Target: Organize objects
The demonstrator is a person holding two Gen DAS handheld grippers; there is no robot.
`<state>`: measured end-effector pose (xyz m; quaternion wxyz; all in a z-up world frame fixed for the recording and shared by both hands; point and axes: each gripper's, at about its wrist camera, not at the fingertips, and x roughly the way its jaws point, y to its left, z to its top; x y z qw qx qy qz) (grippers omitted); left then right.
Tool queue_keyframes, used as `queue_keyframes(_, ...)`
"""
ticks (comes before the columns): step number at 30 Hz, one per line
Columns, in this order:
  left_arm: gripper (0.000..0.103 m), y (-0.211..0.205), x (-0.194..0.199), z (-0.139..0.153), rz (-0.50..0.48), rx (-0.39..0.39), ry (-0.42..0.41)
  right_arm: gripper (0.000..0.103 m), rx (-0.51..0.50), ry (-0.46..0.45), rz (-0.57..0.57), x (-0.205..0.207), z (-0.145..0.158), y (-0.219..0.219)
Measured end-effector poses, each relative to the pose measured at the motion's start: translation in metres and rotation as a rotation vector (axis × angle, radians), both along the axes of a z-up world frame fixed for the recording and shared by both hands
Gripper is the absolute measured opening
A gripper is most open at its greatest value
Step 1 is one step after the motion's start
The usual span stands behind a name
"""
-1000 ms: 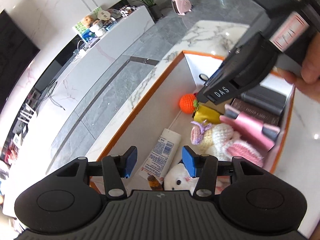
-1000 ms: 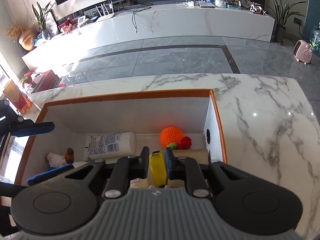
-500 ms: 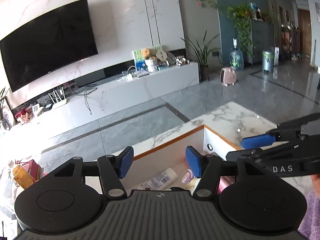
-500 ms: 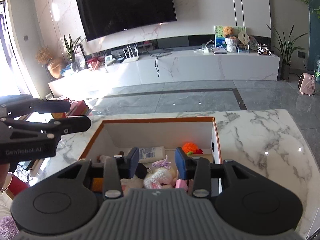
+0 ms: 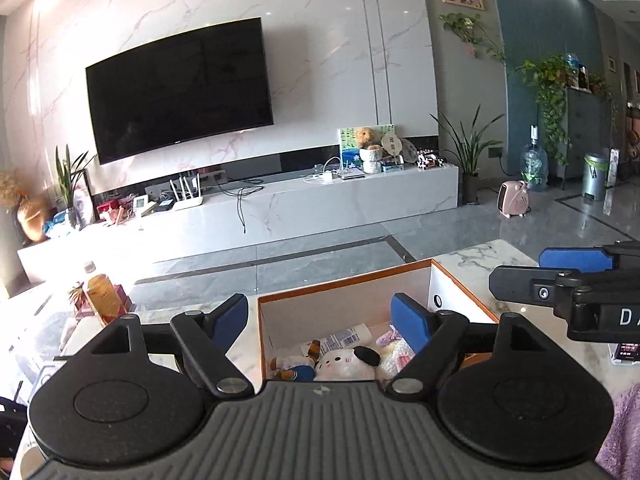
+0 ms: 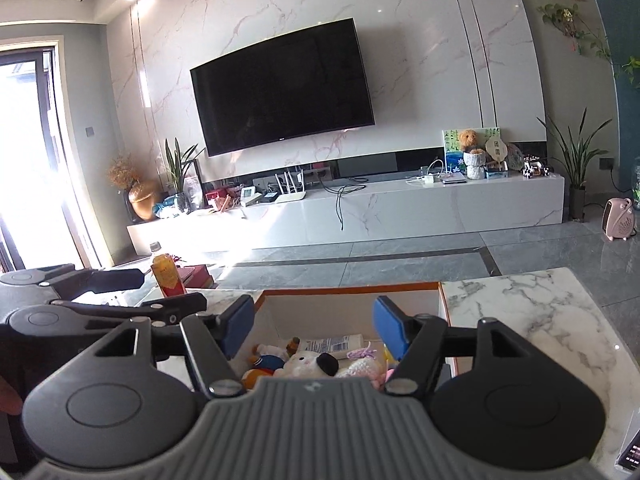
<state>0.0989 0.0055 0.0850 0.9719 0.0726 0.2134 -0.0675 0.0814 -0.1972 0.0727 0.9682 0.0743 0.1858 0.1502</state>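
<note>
- I hold both tools raised above the near end of the orange-rimmed box point(image 5: 344, 285), which sits on the marble table point(image 6: 532, 312) and holds the sorted items.
- My left gripper point(image 5: 320, 320) stands released, its jaws having just been opening, with nothing between the blue pads.
- My right gripper point(image 6: 314, 324) is likewise released and has just been opening; it grasps nothing.
- The box lies ahead of and below both tools, its long axis running side to side across the right wrist view.
- Inside, a white lotion tube point(image 5: 346, 338) lies flat near the far wall, its long axis roughly along the box; which end carries the cap I cannot tell.
- A white plush with a black ear point(image 6: 310, 364) lies nearest both tools, flanked by a small sailor doll point(image 6: 266, 362) and a pink crocheted toy point(image 6: 362, 366).
- A juice bottle point(image 6: 166, 276) stands upright outside the box, well off to the left; I judge my left hand nearer it if it is next.
</note>
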Motion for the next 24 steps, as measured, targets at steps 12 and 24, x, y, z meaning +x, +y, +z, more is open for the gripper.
queue_keyframes(12,0.093,0.012,-0.009,-0.049,0.121,-0.06,0.134,0.081,-0.069,0.075,-0.026,-0.018,-0.035,0.014)
queue_keyframes(24,0.093,0.005,0.001,-0.097,0.143,-0.044,0.299,0.084,-0.174,0.234,-0.083,0.013,-0.094,0.015)
